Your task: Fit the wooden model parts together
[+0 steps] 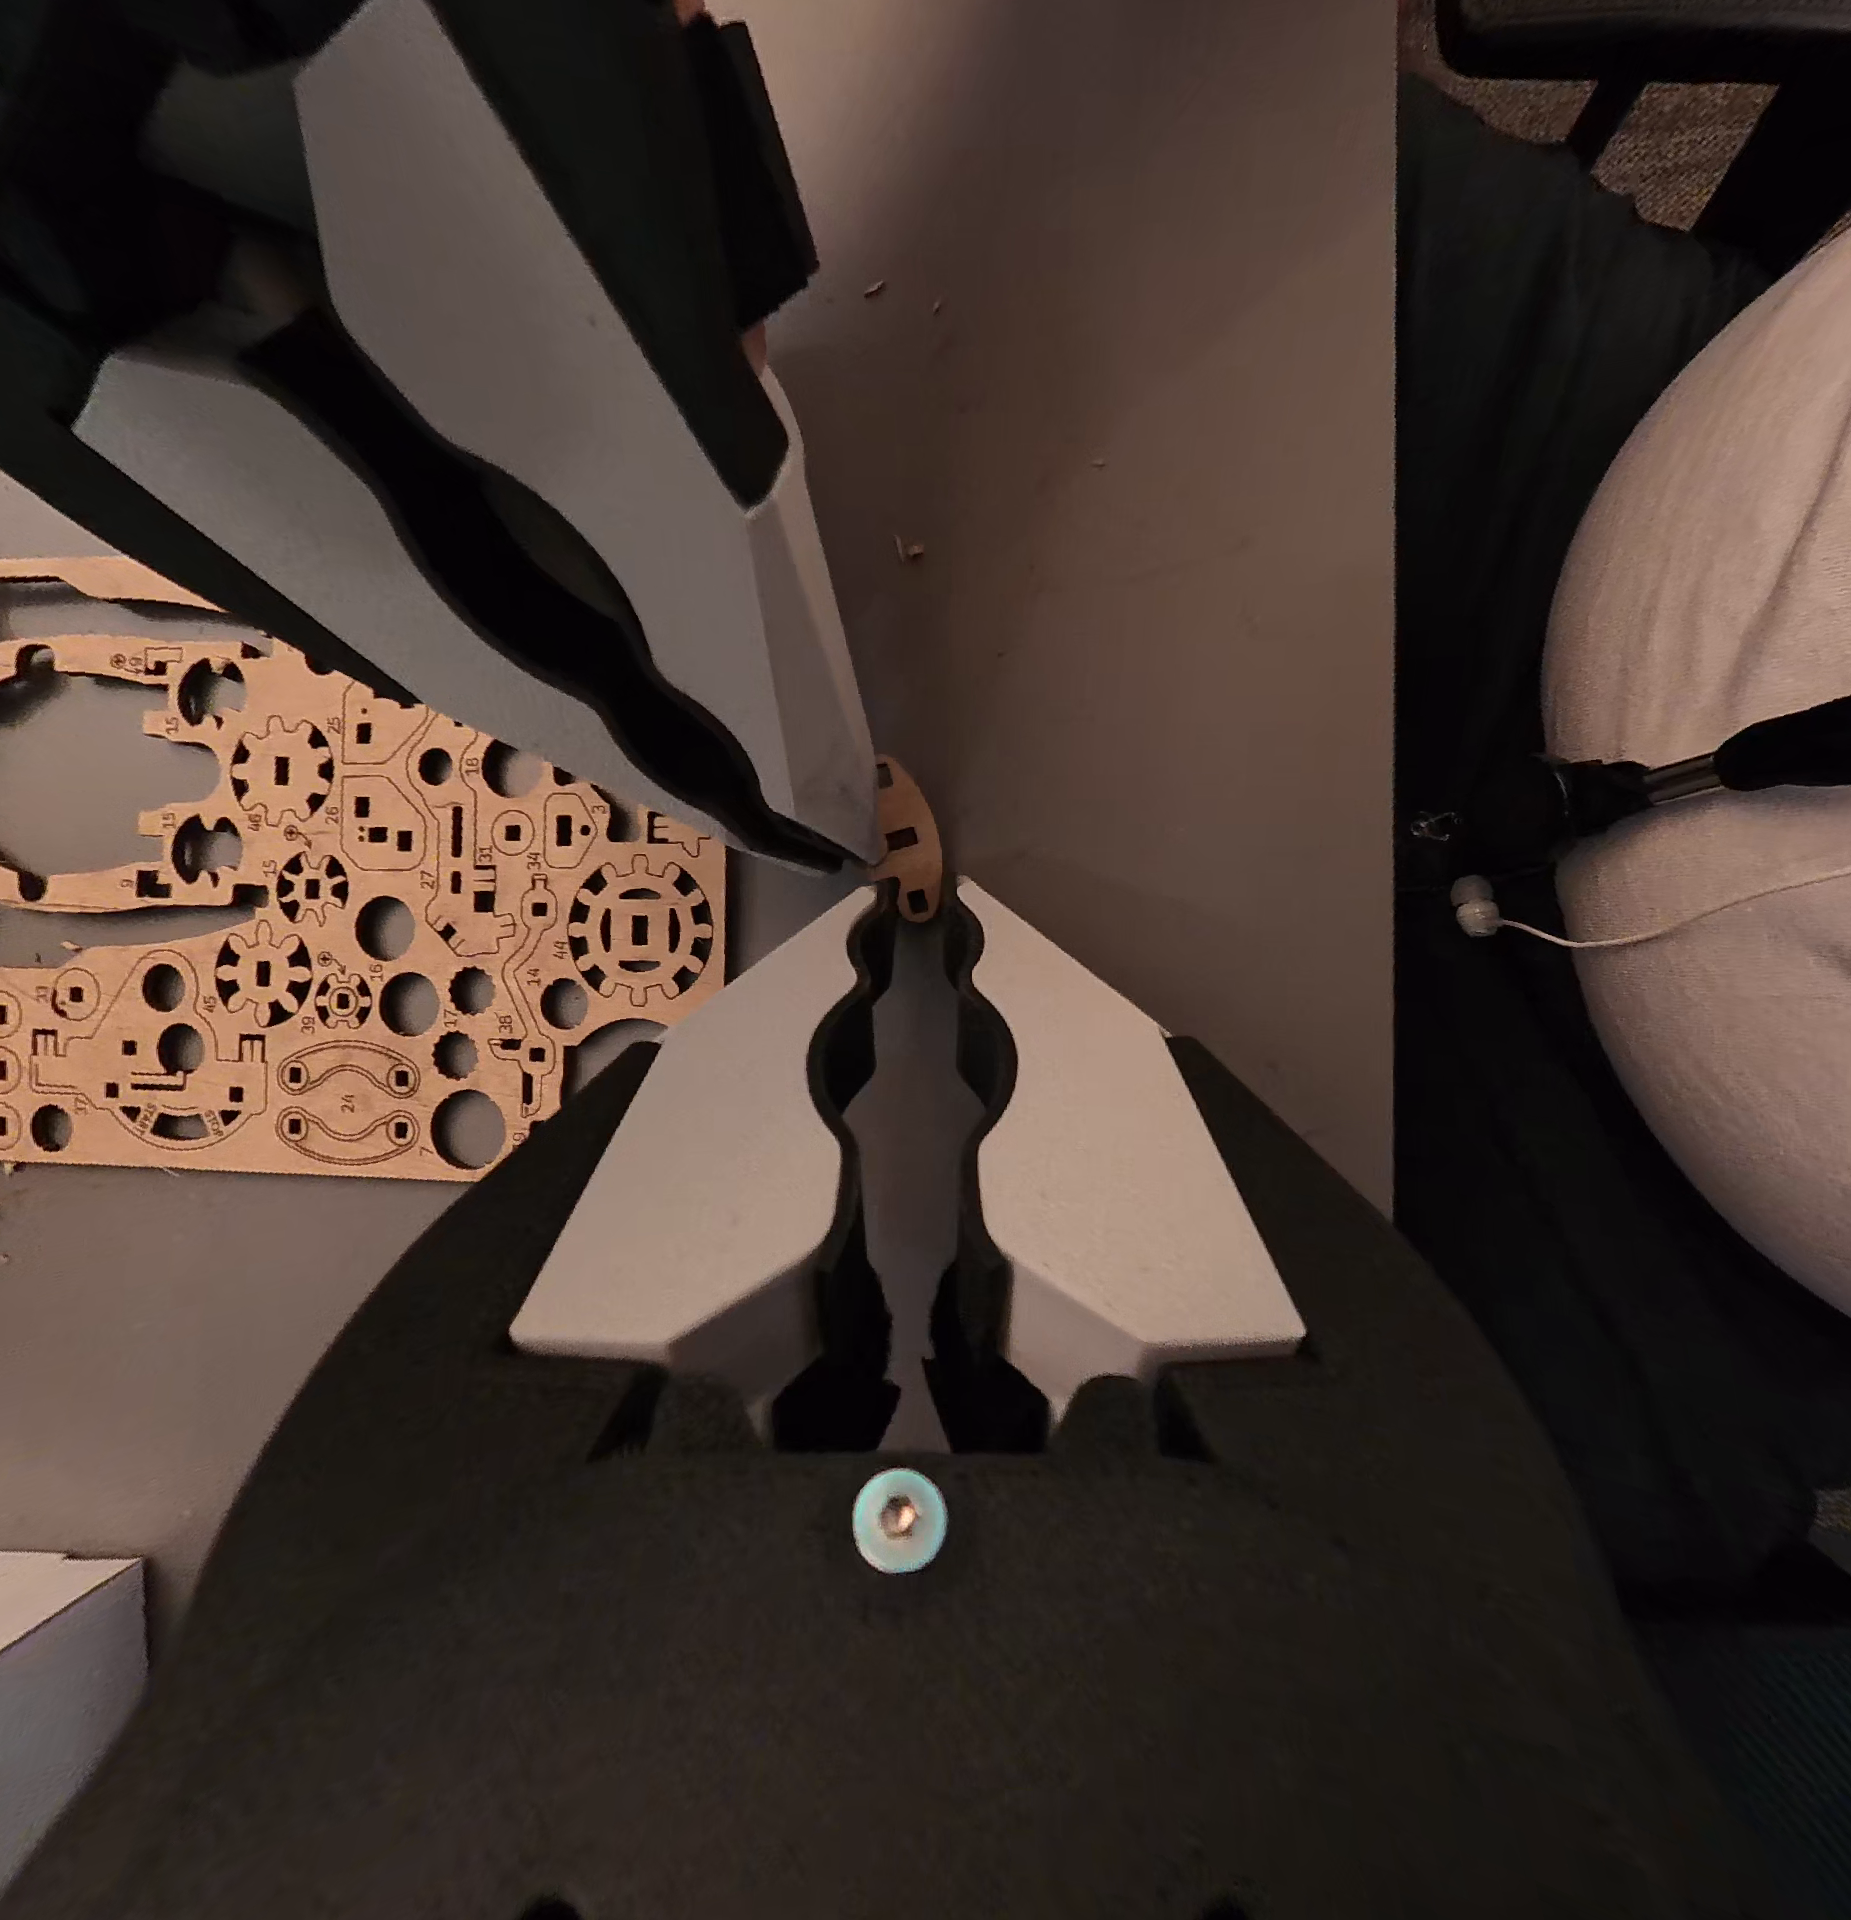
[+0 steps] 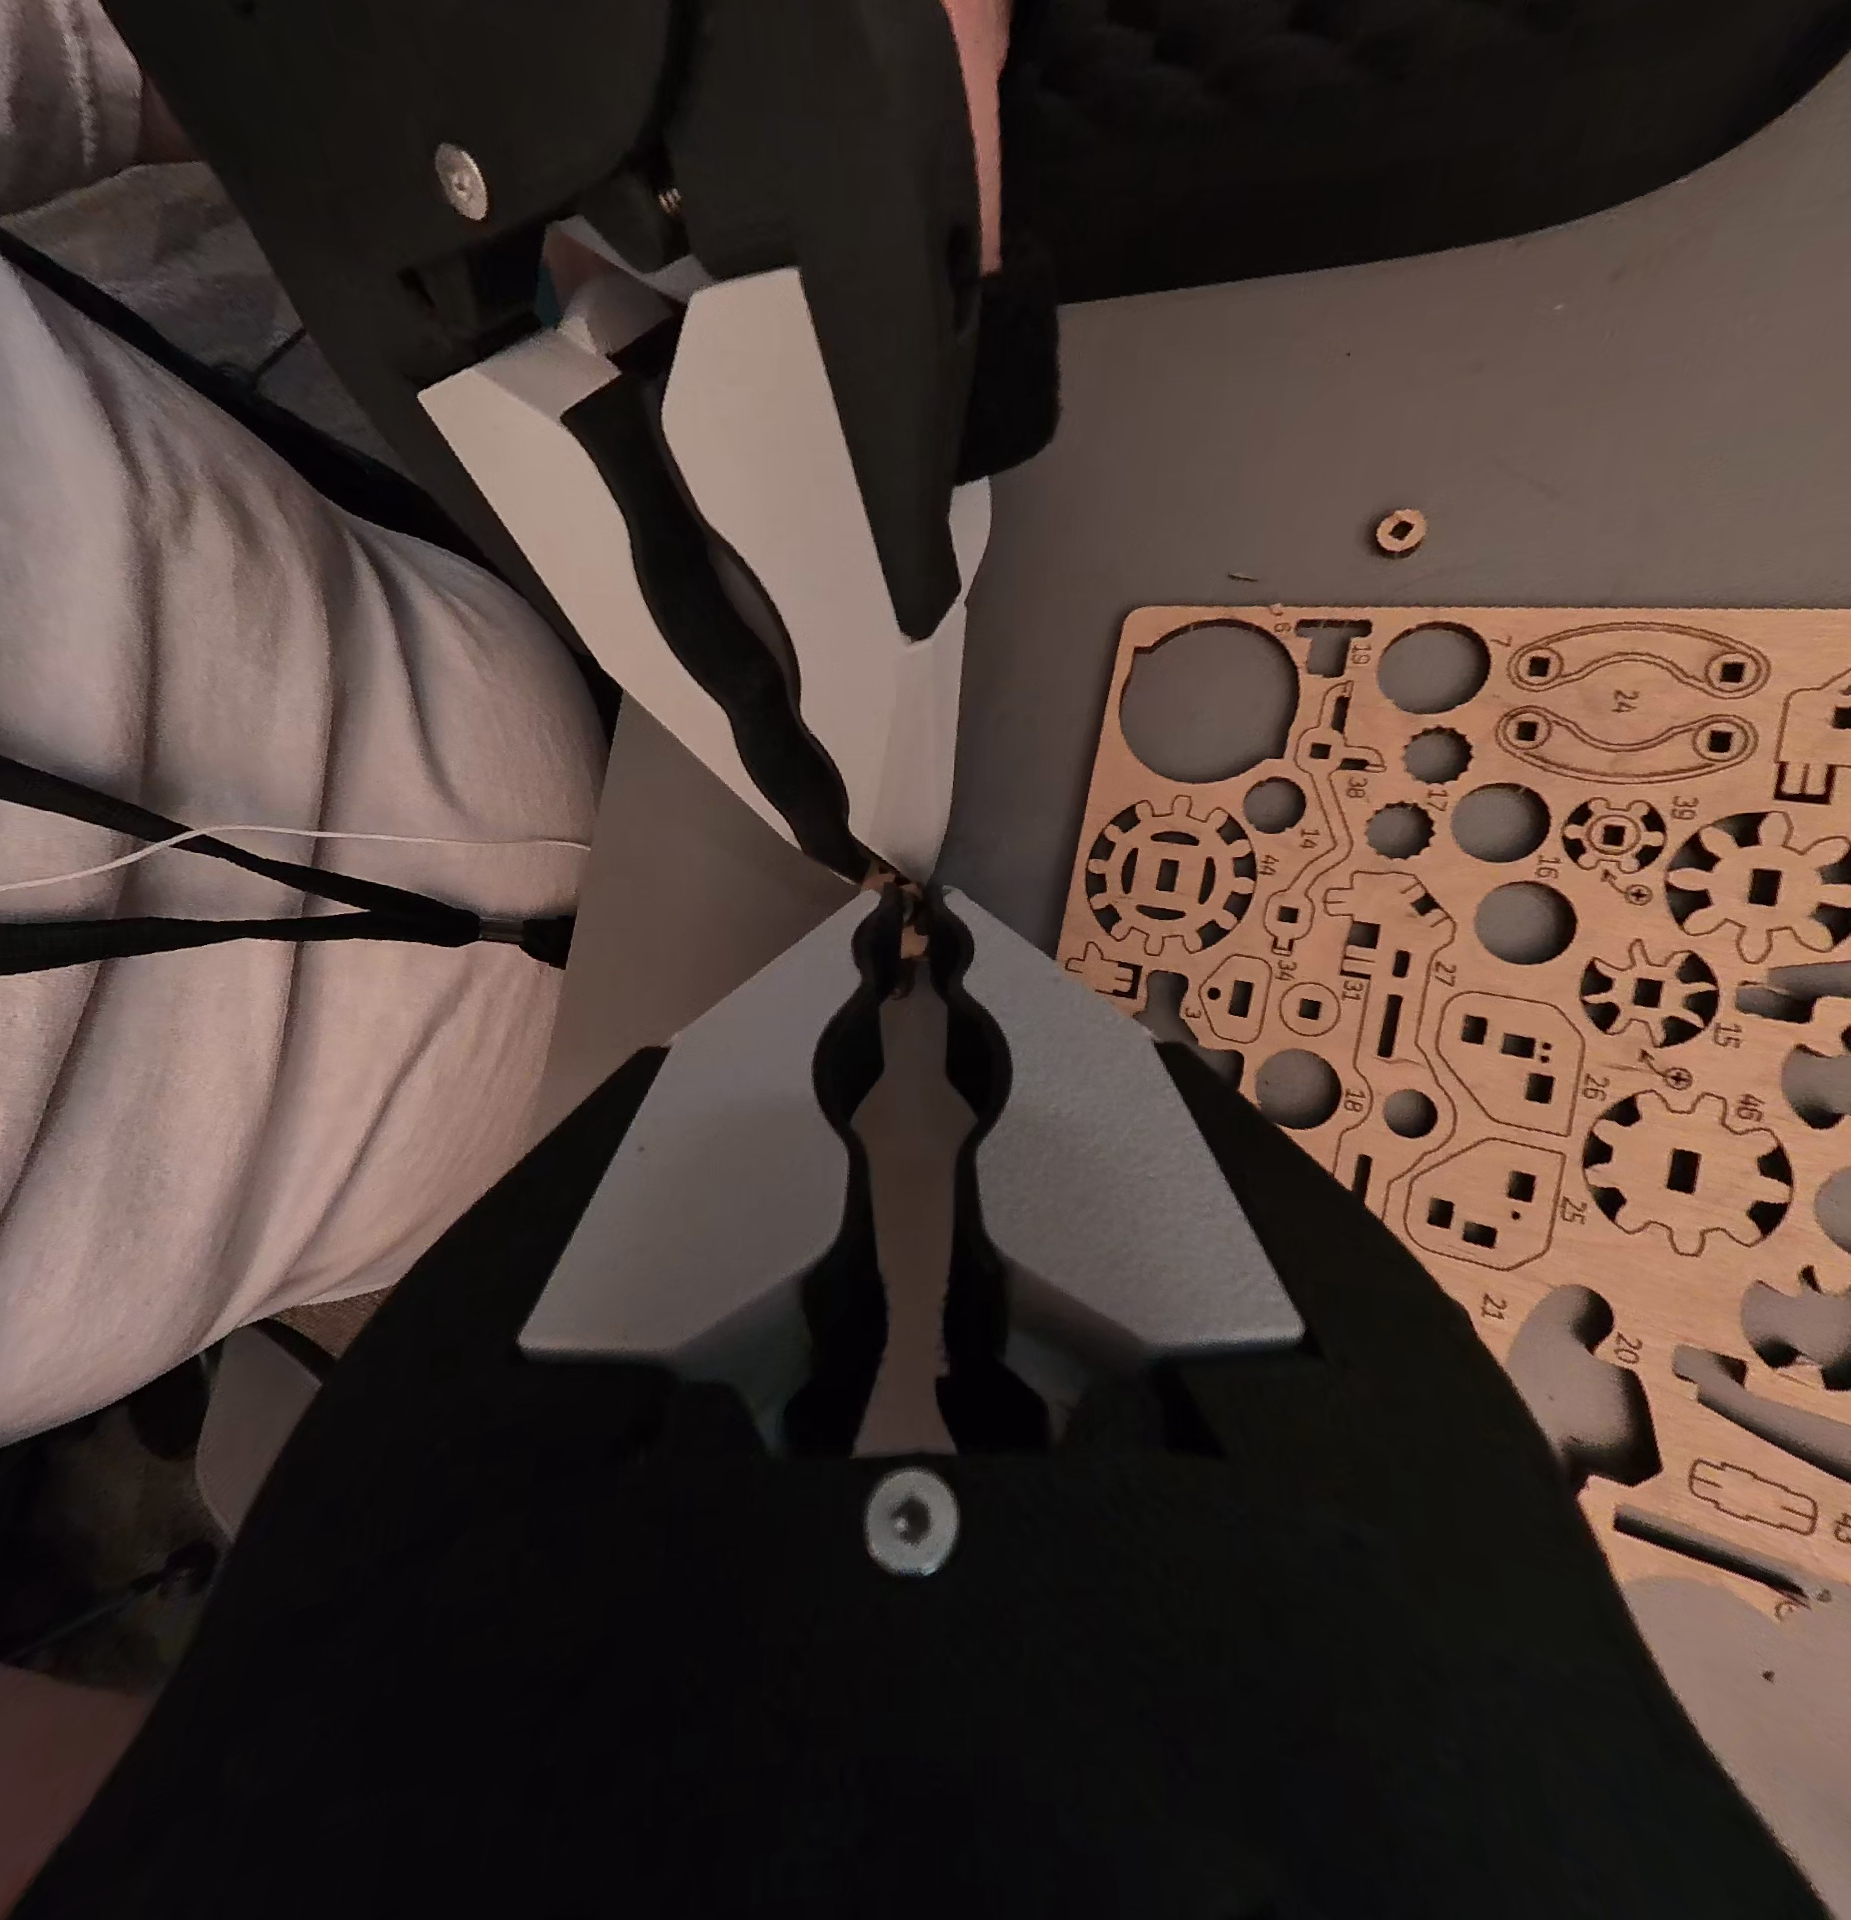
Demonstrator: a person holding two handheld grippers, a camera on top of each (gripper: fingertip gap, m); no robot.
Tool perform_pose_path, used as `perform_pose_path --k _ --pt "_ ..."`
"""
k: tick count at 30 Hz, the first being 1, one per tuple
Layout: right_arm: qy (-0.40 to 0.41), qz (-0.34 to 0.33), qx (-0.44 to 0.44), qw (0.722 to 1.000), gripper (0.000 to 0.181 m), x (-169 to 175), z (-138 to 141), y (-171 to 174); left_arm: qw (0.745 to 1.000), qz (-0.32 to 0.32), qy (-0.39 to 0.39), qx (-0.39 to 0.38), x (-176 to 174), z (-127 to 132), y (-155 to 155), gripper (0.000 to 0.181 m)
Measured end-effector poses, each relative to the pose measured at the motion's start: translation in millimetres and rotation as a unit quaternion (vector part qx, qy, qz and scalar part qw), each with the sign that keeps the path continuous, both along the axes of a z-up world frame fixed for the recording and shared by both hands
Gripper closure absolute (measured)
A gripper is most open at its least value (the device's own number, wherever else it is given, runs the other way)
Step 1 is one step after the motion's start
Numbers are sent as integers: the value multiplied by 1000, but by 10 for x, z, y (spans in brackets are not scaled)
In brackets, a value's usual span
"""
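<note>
A small oval wooden part (image 1: 910, 831) with rectangular holes stands between the two grippers' tips. My left gripper (image 1: 908, 896) is shut on its lower end. My right gripper (image 1: 856, 854) comes in from the upper left, shut, with its tips against the part's left edge. In the right wrist view my right gripper (image 2: 903, 925) is shut on a small bit of wood (image 2: 905, 938), mostly hidden. The left gripper (image 2: 871, 864) meets it tip to tip from above. I cannot tell if one part or two are held. The laser-cut wooden sheet (image 1: 329, 935) (image 2: 1523, 1039) lies flat on the grey table.
A small wooden ring (image 2: 1402, 533) lies loose beyond the sheet. Wood chips (image 1: 908, 549) are scattered on the table. The table edge (image 1: 1395, 727) runs close by, with a person's light clothing (image 1: 1731, 831) and a black strap (image 2: 225, 925) behind it. A white block (image 1: 27, 1683) sits at the lower left. The black strap (image 2: 225, 925) is about 20 centimeters from both grippers' fingertips.
</note>
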State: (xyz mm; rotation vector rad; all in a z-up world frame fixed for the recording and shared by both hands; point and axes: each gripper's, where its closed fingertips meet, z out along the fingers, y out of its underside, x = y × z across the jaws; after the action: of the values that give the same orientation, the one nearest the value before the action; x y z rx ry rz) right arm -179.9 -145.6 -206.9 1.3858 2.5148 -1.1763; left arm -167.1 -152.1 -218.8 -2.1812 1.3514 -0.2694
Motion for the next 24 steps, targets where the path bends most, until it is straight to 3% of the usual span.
perform_pose_path --k 12,24 --pt "-36 -19 -58 998 180 -10 -8 10 1000 -7 17 7 -7 2 15 174" --pt "-15 -5 -54 998 180 7 -5 7 1000 -13 22 8 -4 6 17 174"
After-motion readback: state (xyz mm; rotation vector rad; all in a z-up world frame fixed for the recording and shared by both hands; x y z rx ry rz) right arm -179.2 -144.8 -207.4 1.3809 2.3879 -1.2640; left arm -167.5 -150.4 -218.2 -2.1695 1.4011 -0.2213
